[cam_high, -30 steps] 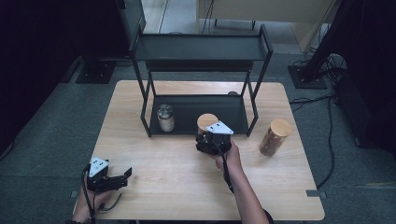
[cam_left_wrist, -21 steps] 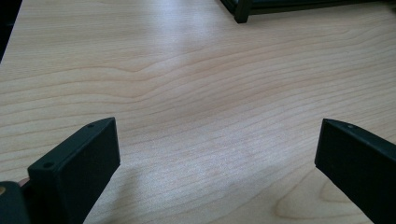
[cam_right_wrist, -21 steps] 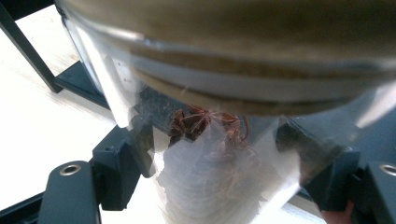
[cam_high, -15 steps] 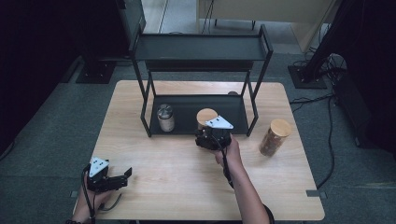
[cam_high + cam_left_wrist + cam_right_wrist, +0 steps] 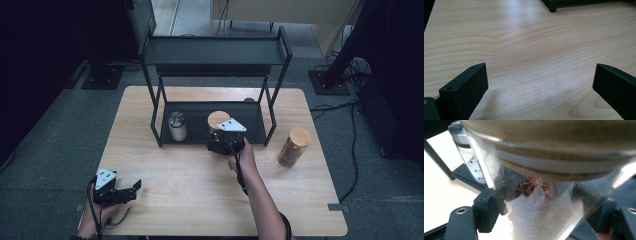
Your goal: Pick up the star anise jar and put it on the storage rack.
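My right gripper (image 5: 219, 136) is shut on a clear glass jar (image 5: 218, 119) with a wooden lid, at the front of the black rack's lower shelf (image 5: 250, 131). In the right gripper view the jar (image 5: 536, 195) holds star anise, and both black pads (image 5: 489, 206) press its sides around my right gripper (image 5: 546, 213). Whether the jar's base rests on the shelf is hidden. My left gripper (image 5: 131, 190) lies at the table's near left corner, held by a hand. Its jaws stand wide apart over bare wood in the left gripper view (image 5: 540, 87).
A small jar with a metal lid (image 5: 176, 125) stands on the lower shelf, left of the held jar, and appears in the right gripper view (image 5: 471, 157). A taller wooden-lidded jar (image 5: 294, 146) stands on the table right of the two-tier rack (image 5: 215, 50).
My right gripper has carried the jar a little farther in, toward the rack's lower shelf. The left gripper has stayed put.
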`<control>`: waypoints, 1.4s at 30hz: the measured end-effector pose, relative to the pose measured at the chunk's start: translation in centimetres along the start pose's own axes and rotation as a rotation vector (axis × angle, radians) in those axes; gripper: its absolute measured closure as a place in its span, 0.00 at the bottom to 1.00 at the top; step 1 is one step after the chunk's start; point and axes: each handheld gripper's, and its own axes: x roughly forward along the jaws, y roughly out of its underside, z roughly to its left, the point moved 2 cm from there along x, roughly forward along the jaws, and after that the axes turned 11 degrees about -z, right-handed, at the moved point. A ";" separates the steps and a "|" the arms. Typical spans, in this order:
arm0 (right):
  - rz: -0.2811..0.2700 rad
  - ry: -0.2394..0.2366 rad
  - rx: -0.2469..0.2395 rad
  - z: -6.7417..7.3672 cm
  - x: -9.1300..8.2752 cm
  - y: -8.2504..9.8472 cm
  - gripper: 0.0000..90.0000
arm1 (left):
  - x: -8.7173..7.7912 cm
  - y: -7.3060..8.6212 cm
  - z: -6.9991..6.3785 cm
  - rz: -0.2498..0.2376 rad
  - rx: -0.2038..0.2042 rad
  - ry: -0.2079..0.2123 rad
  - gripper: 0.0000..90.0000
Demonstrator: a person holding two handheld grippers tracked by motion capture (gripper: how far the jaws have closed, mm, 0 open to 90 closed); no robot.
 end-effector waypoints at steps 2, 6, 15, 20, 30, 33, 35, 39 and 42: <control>0.002 0.000 0.001 0.0 0.2 -0.1 0.28 | 0.0 0.0 0.0 0.000 0.000 0.000 0.00; 0.004 0.000 0.002 0.1 0.7 -0.2 0.28 | 0.0 0.0 0.0 0.000 0.000 0.001 0.00; 0.009 0.004 -0.004 0.3 1.8 -0.4 0.28 | 0.0 0.0 0.0 0.001 0.001 0.003 0.00; 0.008 0.005 -0.005 0.3 2.5 -0.7 0.28 | 0.0 0.0 0.0 0.001 0.000 0.003 0.00; 0.013 0.014 -0.009 0.3 3.9 -1.0 0.28 | 0.0 0.0 -0.1 0.001 0.002 0.006 0.00; 0.016 0.011 -0.008 0.5 4.4 -1.1 0.28 | 0.0 0.0 -0.1 0.001 0.002 0.006 0.00; 0.016 0.008 -0.012 0.6 4.7 -1.2 0.28 | 0.0 0.0 -0.1 0.001 0.002 0.006 0.00; 0.016 0.005 -0.014 0.7 5.2 -1.4 0.28 | 0.0 0.0 0.0 0.001 0.001 0.007 0.00; 0.015 0.006 -0.016 0.6 5.6 -1.6 0.28 | 0.0 0.0 0.0 0.002 0.001 0.007 0.00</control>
